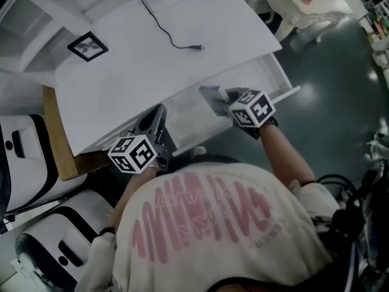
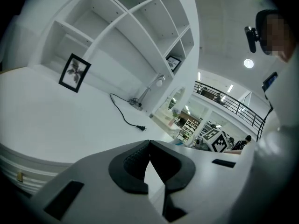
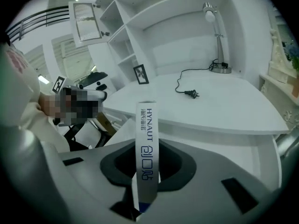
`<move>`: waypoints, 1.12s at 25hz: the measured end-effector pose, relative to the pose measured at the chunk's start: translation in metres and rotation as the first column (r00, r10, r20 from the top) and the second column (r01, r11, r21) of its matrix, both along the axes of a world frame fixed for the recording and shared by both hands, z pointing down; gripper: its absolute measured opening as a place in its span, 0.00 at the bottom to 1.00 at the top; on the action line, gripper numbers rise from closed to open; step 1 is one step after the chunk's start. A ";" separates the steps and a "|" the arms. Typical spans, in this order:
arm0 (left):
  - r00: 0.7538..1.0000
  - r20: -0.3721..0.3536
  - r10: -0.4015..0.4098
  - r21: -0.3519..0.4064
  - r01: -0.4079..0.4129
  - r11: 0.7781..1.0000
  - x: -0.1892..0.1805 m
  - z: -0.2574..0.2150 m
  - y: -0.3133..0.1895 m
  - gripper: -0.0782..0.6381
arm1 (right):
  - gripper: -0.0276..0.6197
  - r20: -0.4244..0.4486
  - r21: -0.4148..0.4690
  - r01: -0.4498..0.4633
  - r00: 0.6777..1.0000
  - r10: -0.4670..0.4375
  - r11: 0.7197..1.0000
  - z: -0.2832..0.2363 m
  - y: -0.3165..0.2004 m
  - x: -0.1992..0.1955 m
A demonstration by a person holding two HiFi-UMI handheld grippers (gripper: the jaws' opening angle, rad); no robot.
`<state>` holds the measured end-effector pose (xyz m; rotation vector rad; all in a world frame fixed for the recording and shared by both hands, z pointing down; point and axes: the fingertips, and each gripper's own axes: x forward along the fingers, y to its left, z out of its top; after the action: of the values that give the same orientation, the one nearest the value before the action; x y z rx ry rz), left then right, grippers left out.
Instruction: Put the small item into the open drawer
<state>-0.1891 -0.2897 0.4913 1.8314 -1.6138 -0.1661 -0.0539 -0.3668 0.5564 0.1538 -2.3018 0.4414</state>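
Head view: one box [image 1: 213, 98], one drawer [image 1: 275, 72]

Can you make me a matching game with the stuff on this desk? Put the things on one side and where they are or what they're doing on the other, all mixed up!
Things:
1. small white box
2. left gripper
3. black cord
4. framed picture

Places or states:
A. jaws together, nothing in them
B. propped up at the back of the desk
C. pinched in the right gripper
D. lying on the desk top, plug end free

Pairs: 1-C, 2-A, 3-D, 4-B
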 end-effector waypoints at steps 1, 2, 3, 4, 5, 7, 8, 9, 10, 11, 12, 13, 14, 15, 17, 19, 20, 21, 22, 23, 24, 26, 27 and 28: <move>1.000 -0.001 0.003 -0.003 -0.003 1.000 0.000 0.001 -0.003 0.15 | 0.18 -0.015 -0.005 0.016 1.000 -0.016 1.000 0.006 -0.001 0.000; 1.000 0.000 0.007 -0.005 -0.007 1.000 0.001 0.002 -0.006 0.15 | 0.18 -0.030 -0.011 0.030 0.999 -0.030 0.999 0.012 -0.002 -0.001; 1.000 0.002 0.013 -0.007 -0.013 1.000 0.001 0.003 -0.009 0.15 | 0.18 -0.046 -0.015 0.043 0.998 -0.044 0.999 0.018 -0.003 -0.002; 1.000 0.005 0.019 -0.009 -0.019 1.000 0.002 0.005 -0.012 0.15 | 0.18 -0.063 -0.016 0.055 0.996 -0.056 0.998 0.024 -0.005 -0.003; 1.000 0.006 0.026 -0.010 -0.026 1.000 0.002 0.006 -0.016 0.15 | 0.18 -0.082 -0.016 0.064 0.994 -0.066 0.998 0.030 -0.007 -0.005; 0.999 0.005 0.035 -0.012 -0.035 0.999 0.004 0.009 -0.023 0.15 | 0.18 -0.120 -0.014 0.082 0.989 -0.083 0.997 0.043 -0.010 -0.008; 0.999 0.002 0.036 -0.011 -0.036 0.999 0.004 0.011 -0.026 0.15 | 0.18 -0.140 -0.017 0.093 0.986 -0.094 0.996 0.050 -0.009 -0.009; 0.999 0.000 0.035 -0.011 -0.035 0.999 0.005 0.012 -0.028 0.15 | 0.18 -0.159 -0.023 0.106 0.981 -0.108 0.994 0.057 -0.008 -0.010; 0.999 -0.001 0.033 -0.011 -0.033 0.999 0.004 0.014 -0.031 0.15 | 0.18 -0.176 -0.032 0.121 0.977 -0.124 0.992 0.063 -0.005 -0.011; 1.000 -0.002 0.030 -0.012 -0.030 0.999 0.004 0.015 -0.032 0.15 | 0.18 -0.191 -0.043 0.136 0.971 -0.142 0.990 0.069 -0.002 -0.012; 1.000 -0.004 0.028 -0.013 -0.028 1.000 0.003 0.017 -0.034 0.15 | 0.18 -0.206 -0.052 0.153 0.965 -0.161 0.987 0.075 0.001 -0.013; 1.000 -0.005 0.027 -0.015 -0.027 1.000 0.003 0.017 -0.034 0.15 | 0.18 -0.220 -0.060 0.172 0.959 -0.181 0.983 0.079 0.004 -0.013; 1.000 -0.005 0.027 -0.017 -0.027 1.000 0.002 0.018 -0.034 0.15 | 0.18 -0.234 -0.071 0.191 0.951 -0.202 0.979 0.083 0.007 -0.014; 1.000 -0.004 0.026 -0.019 -0.026 0.999 0.001 0.019 -0.034 0.15 | 0.18 -0.246 -0.083 0.209 0.943 -0.223 0.974 0.086 0.010 -0.014; 1.000 0.002 0.023 -0.022 -0.023 0.999 -0.002 0.020 -0.034 0.15 | 0.18 -0.260 -0.116 0.235 0.931 -0.258 0.965 0.093 0.016 -0.015; 1.000 0.009 0.021 -0.025 -0.021 0.999 -0.006 0.021 -0.034 0.15 | 0.18 -0.259 -0.163 0.244 0.924 -0.280 0.956 0.098 0.021 -0.016; 1.000 0.013 0.020 -0.026 -0.020 0.999 -0.008 0.022 -0.034 0.15 | 0.18 -0.257 -0.182 0.243 0.923 -0.285 0.953 0.101 0.023 -0.017; 1.000 0.018 0.018 -0.028 -0.018 0.999 -0.010 0.022 -0.034 0.15 | 0.18 -0.259 -0.196 0.239 0.923 -0.285 0.951 0.105 0.023 -0.018; 1.000 0.021 0.016 -0.030 -0.015 0.999 -0.012 0.023 -0.033 0.15 | 0.18 -0.262 -0.207 0.233 0.922 -0.284 0.950 0.109 0.024 -0.018; 1.000 0.021 0.013 -0.031 -0.012 0.999 -0.013 0.024 -0.033 0.15 | 0.18 -0.263 -0.218 0.229 0.922 -0.283 0.949 0.111 0.025 -0.019; 1.000 0.021 0.011 -0.034 -0.011 0.999 -0.015 0.026 -0.032 0.15 | 0.18 -0.261 -0.226 0.225 0.923 -0.282 0.948 0.113 0.025 -0.020; 1.000 0.019 0.011 -0.041 -0.010 0.999 -0.017 0.029 -0.030 0.15 | 0.18 -0.256 -0.233 0.214 0.928 -0.273 0.949 0.117 0.024 -0.023; 1.000 0.017 0.009 -0.045 -0.009 0.999 -0.018 0.030 -0.029 0.15 | 0.18 -0.253 -0.239 0.210 0.929 -0.269 0.948 0.119 0.024 -0.024; 1.000 0.013 0.006 -0.048 -0.005 0.999 -0.019 0.031 -0.027 0.15 | 0.18 -0.253 -0.245 0.209 0.929 -0.270 0.947 0.121 0.024 -0.025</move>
<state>-0.2082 -0.3170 0.5221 1.8040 -1.6081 -0.1121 -0.0788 -0.3427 0.6771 -0.1636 -1.9441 0.5017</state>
